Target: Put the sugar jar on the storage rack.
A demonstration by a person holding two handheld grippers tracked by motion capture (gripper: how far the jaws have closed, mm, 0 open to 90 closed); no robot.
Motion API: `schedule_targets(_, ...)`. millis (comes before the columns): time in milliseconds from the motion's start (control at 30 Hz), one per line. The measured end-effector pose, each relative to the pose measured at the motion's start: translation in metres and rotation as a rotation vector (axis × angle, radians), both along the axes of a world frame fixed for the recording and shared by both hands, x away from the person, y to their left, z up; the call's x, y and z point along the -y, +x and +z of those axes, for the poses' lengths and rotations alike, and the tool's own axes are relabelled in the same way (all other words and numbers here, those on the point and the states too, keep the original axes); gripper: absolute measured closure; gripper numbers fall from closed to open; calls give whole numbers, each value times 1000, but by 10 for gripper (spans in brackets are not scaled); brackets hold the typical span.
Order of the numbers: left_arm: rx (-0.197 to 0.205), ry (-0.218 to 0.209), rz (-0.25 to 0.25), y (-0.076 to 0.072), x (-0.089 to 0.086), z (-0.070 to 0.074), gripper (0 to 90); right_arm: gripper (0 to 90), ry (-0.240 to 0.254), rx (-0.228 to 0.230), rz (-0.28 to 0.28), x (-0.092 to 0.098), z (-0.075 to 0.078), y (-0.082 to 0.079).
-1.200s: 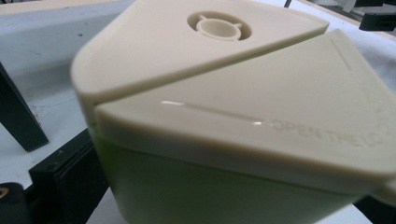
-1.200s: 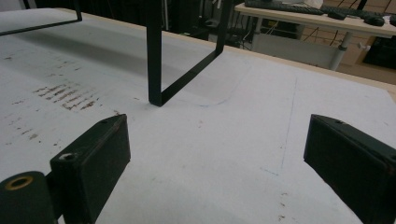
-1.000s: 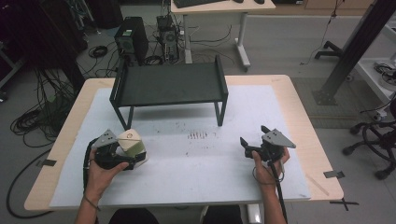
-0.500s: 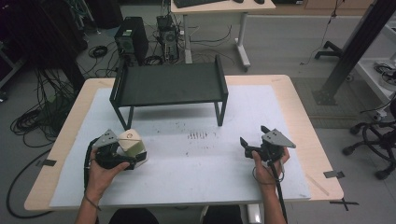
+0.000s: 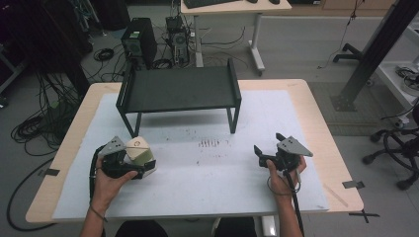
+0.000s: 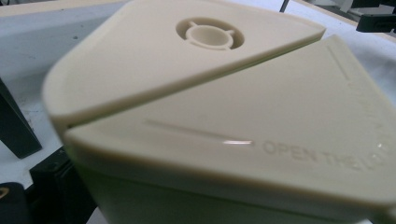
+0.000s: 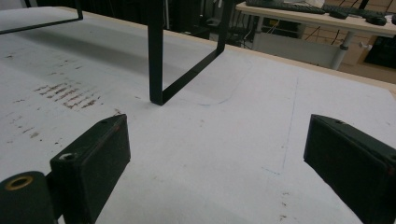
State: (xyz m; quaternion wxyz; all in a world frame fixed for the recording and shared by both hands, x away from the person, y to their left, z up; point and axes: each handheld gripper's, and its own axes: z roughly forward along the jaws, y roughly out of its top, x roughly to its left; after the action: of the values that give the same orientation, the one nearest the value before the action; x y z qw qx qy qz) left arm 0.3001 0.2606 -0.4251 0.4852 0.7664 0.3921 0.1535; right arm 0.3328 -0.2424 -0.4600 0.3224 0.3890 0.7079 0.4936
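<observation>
- Cream plastic is what the box (image 5: pixel 141 150) is made of, and it sits on the white mat (image 5: pixel 212 182) near the left front part of the table (image 5: pixel 316 113).
- The left gripper (image 5: pixel 129 165) is around the box. Its black jaws press on the sides of the box and pinch it.
- A hand (image 5: pixel 106 180) holds that gripper from behind, and a grey plate sits on top of it.
- In the left gripper view the box is very close. Its lid (image 6: pixel 224 93) has a line that splits it into two parts, a round hole with a small ring in it on the far part, and raised letters that read "OPEN THE" on the near part.
- The box stands just in front of the left legs of the black shelf (image 5: pixel 180 89). The two do not touch.
- The shelf stands at the back of the mat, and its flat top is bare.
- The right gripper (image 5: pixel 267 150) is on the right side of the mat, well apart from the box. Another hand (image 5: pixel 281 175) holds it.
- In the right gripper view its two black jaws are spread wide with bare mat between them. They pinch nothing.
- One thin leg (image 7: pixel 156 56) of the shelf stands on the mat past those jaws.
- Small brown marks (image 5: pixel 210 144) are on the mat between the two grippers, close to the shelf.
</observation>
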Motion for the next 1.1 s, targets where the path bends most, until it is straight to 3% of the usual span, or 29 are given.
schedule_targets(600, 7, 5, 9, 1, 0, -2, 62, 72, -1, 0, -1, 0, 0, 0)
schedule_targets(967, 29, 18, 36, 0, -3, -5, 240, 72, -3, -1, 1, 0, 0, 0)
schedule_targets(1100, 32, 16, 36, 0, -3, -6, 248, 73, -3, -1, 0, 0, 0, 0)
